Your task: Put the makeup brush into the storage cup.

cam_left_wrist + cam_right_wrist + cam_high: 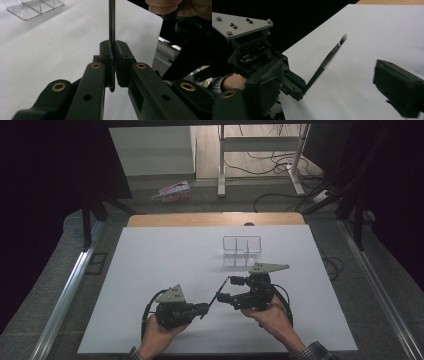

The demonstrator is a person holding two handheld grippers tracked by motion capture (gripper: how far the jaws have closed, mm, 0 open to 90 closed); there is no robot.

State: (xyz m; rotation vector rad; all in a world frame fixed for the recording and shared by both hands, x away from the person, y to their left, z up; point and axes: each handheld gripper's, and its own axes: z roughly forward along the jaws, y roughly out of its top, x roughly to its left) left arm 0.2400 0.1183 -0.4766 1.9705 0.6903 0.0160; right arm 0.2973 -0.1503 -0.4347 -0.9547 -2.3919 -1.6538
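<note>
1. Left gripper (204, 308) is clenched on a thin black rod (216, 296), probably a pen or brush. In the left gripper view the pads (107, 53) pinch it near its lower end, and the stub (112, 87) pokes out behind them.
2. Right gripper (227, 289) is released, nothing between its jaws. In the high view the rod's tip sits at about 9 o'clock from the upper jaw, close to it, contact unclear.
3. Rod location: over the white table (150, 270), slanting up from the left gripper toward 1 o'clock, lifted off the surface as far as I can judge.
4. Risk: the grip is at one end, so there is a long free lever. Any knock from the right jaw likely pivots the rod in the pads or flicks it out.
5. Risk: a handover mistimed. If the left lets go before the right is clamped, the rod drops and rolls on the smooth table.
6. Risk: the rod is thin and the right jaws stand wide. If it is off centre when they close, they miss or catch the tip only.
7. Risk: the rod tip (342, 40) is blurred in the right gripper view, so alignment is hard to judge.
8. Clear divided box (242, 251) sits at 12 o'clock, well apart from both grippers. If that is the destination, a tilted rod could snag a divider or tip the light box.
</note>
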